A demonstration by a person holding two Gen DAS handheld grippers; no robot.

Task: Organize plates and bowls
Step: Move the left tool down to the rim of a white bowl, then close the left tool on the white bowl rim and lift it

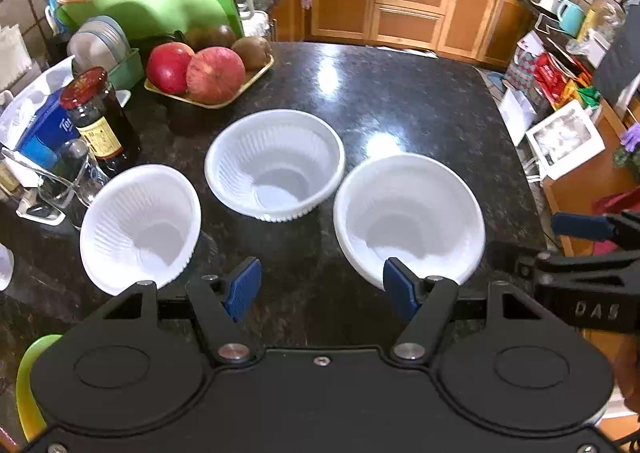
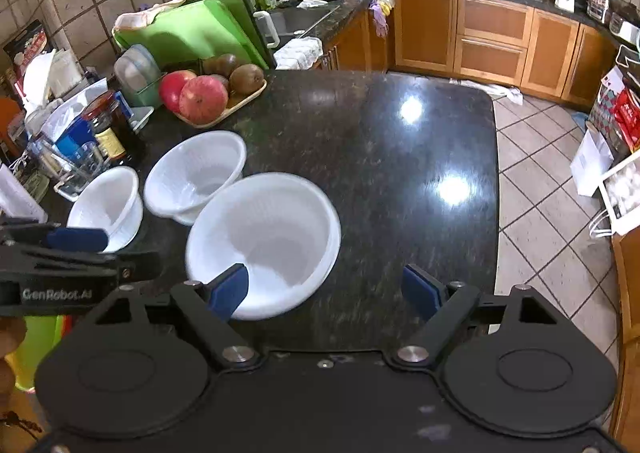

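Three white ribbed plastic bowls stand on the dark granite counter (image 1: 400,93): a left bowl (image 1: 140,225), a middle bowl (image 1: 276,165) and a right bowl (image 1: 408,217). My left gripper (image 1: 322,289) hovers open over bare counter in front of them, its right pad (image 1: 400,289) overlapping the right bowl's near rim. In the right wrist view, my right gripper (image 2: 325,289) is wide open; its left pad (image 2: 230,289) hangs over the near rim of that same bowl (image 2: 264,237), which is blurred. The other two bowls (image 2: 196,173) (image 2: 106,205) lie further left. Neither gripper holds anything.
A tray of red and brown fruit (image 1: 208,69) sits behind the bowls. A dark red-lidded jar (image 1: 100,117), a glass (image 1: 76,181) and clutter crowd the left edge. A green cutting board (image 1: 156,1) leans at the back. The counter ends at the right above tiled floor (image 2: 552,213).
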